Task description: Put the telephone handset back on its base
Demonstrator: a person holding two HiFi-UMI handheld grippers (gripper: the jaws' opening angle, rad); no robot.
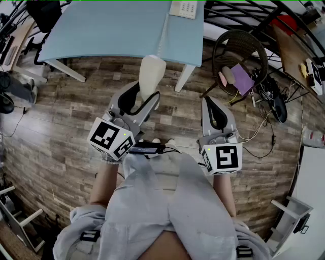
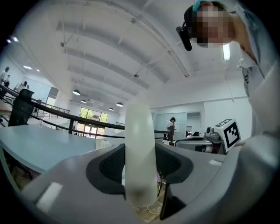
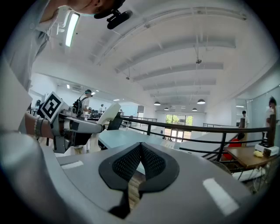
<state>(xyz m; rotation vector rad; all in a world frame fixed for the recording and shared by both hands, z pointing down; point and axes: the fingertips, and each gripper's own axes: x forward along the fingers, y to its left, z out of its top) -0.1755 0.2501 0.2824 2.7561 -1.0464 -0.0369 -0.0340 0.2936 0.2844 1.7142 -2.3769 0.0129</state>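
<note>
A wooden floor (image 1: 51,111) fills the left of the scene, and a pale blue table (image 1: 101,30) lies across the far side. The person stands near it with both grippers held out ahead.

The left gripper (image 1: 139,94) points about level, and its jaws stand wide and grasp the cream telephone handset (image 1: 151,71). The left gripper view shows the handset upright between the two dark pads, touching both. The handset is in the air above the floor, and its far end reaches toward the near edge of the table. It is off its base.

A coiled cord (image 1: 163,35) runs across the table from the handset's end toward the far edge. It leads to the telephone base (image 1: 184,8), which sits far from the handset and a little to its right.

The right gripper (image 1: 212,104) is just right of the left one and tilts slightly downward. Its jaws are clenched together with nothing between them, and only floor shows through the slit below the pads.

Farther right, past the table's corner, stands a round wicker chair (image 1: 238,35) with a purple item on its seat.
</note>
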